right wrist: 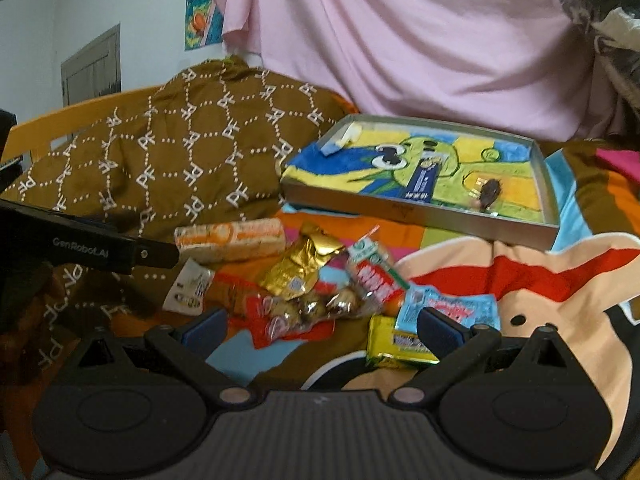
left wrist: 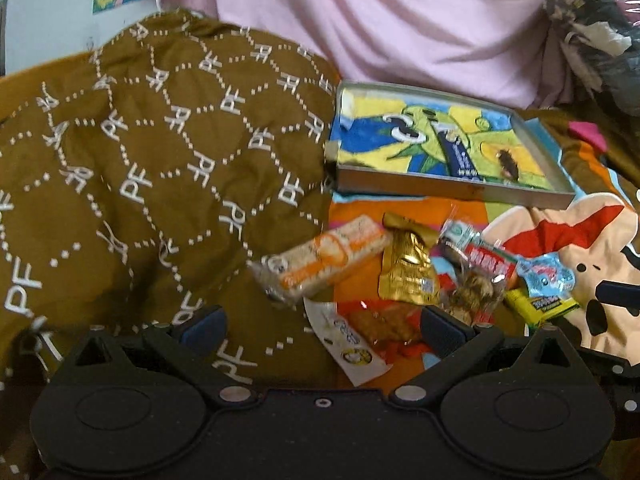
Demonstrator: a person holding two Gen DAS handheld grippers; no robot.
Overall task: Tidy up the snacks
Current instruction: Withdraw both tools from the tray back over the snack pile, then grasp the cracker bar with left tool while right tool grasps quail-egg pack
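Both tools are spread wide and hold nothing. The left tool (left wrist: 322,326) hangs over the snack pile (left wrist: 400,272) on the bed, right above an orange snack packet (left wrist: 384,326). The right tool (right wrist: 320,326) hangs near the yellow bar (right wrist: 396,344). The tray (left wrist: 452,190) sits at 12 o'clock from the pile and already holds a few snacks. The snacks lie on top of each other, so a tool might pinch two wrappers together. The soft, bumpy blanket (left wrist: 140,160) could let a slippery packet slide away.

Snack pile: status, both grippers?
Left gripper open, holding nothing. Right gripper open, holding nothing. Snack pile loose on bedspread; tray behind holds few items. Nothing blocking.
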